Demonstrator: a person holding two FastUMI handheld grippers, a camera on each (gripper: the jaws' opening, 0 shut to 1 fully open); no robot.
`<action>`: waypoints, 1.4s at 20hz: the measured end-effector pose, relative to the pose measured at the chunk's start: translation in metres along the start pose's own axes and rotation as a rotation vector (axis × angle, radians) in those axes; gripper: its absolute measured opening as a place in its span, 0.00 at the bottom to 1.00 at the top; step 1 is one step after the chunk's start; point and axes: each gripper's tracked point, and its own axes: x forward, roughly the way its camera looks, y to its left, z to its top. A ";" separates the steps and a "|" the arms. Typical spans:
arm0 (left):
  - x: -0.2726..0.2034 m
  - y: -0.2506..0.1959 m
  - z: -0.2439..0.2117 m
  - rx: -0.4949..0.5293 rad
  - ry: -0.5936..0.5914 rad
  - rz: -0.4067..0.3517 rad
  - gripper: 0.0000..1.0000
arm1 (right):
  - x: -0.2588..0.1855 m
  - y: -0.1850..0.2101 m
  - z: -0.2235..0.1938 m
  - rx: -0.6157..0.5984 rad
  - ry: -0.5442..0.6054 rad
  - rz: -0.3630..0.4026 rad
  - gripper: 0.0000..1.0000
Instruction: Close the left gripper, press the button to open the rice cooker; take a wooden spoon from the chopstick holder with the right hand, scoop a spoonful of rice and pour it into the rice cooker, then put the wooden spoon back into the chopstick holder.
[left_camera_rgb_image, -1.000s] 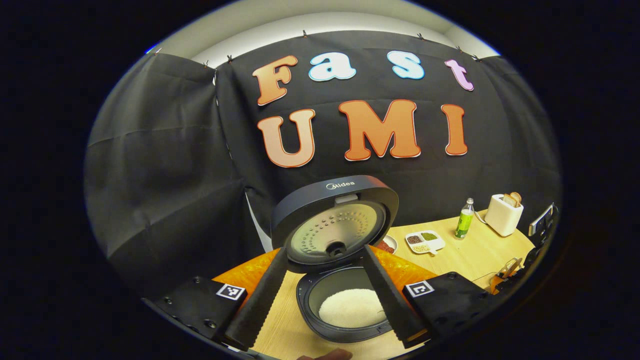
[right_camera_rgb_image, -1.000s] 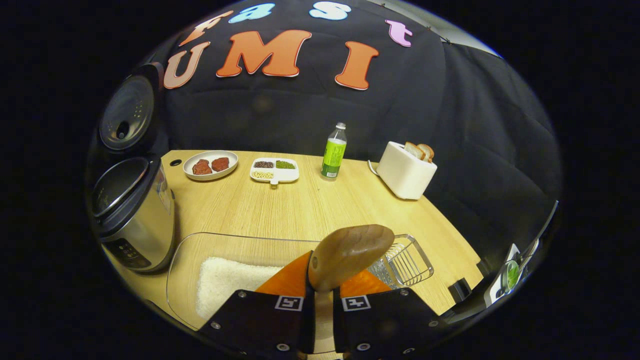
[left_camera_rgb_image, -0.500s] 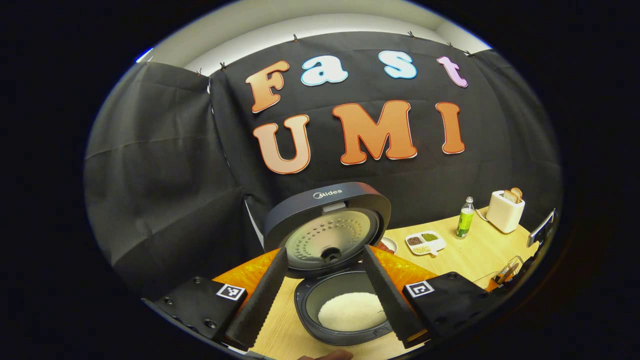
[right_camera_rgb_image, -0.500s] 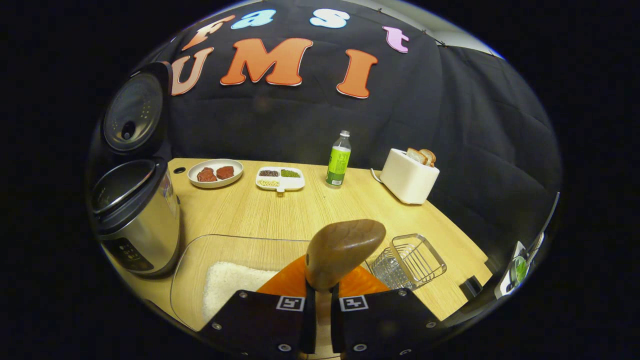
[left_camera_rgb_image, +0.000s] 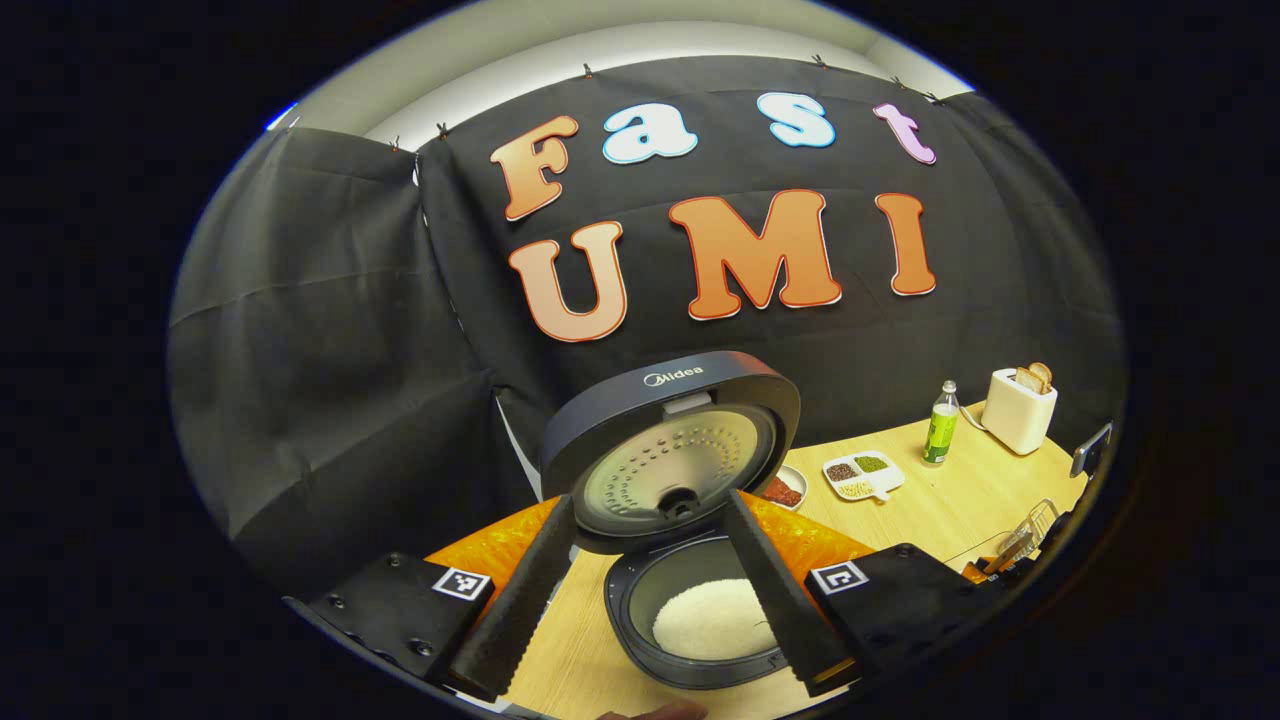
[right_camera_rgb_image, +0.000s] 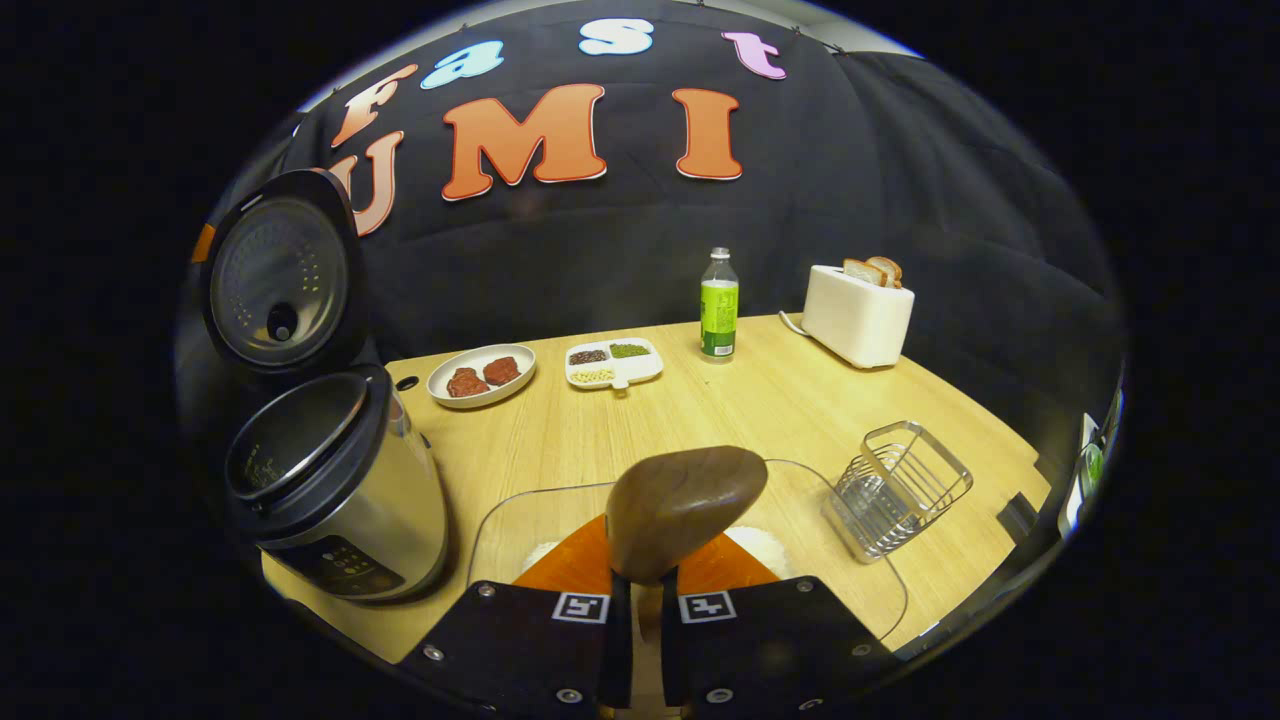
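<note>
Right gripper view has the right tongs (right_camera_rgb_image: 640, 625) pinching the spoon (right_camera_rgb_image: 685, 510) by its handle, both fingers pressed on it; the bowl of the spoon rises just above them, its back to the camera, so whether it carries rice cannot be told. The spoon and the tongs hide the middle of the clear tray (right_camera_rgb_image: 860, 560), and the rice in it peeks out on either side. The wire holder (right_camera_rgb_image: 900, 485) stands just beside the tray's right rim, near the right edge of the surface (right_camera_rgb_image: 700, 410). The cooker (right_camera_rgb_image: 335, 490) sits at the left front corner, lid (right_camera_rgb_image: 280, 270) upright, close to the tray's left rim with a narrow strip of bare surface between. A broad bare stretch lies between the tray and the back row: plate (right_camera_rgb_image: 482, 375), divided dish (right_camera_rgb_image: 613, 363), bottle (right_camera_rgb_image: 718, 305), toaster (right_camera_rgb_image: 858, 315).

Left gripper view shows the left tongs (left_camera_rgb_image: 650, 610) spread wide, holding nothing, poised over the open cooker (left_camera_rgb_image: 700, 620), with rice (left_camera_rgb_image: 712, 632) in the pot between the fingers. The raised lid (left_camera_rgb_image: 670, 450) blocks most of the plate behind it. A fingertip is cut off at the bottom edge.
</note>
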 end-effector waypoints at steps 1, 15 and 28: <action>0.001 0.002 0.001 0.006 -0.003 0.000 1.00 | 0.001 0.006 -0.001 0.009 0.015 0.010 0.11; 0.009 0.019 -0.003 -0.002 -0.006 0.019 1.00 | 0.012 0.017 -0.006 0.338 0.215 0.102 0.11; 0.009 0.032 -0.007 -0.023 0.001 0.038 1.00 | 0.008 0.034 -0.012 0.392 0.331 0.263 0.11</action>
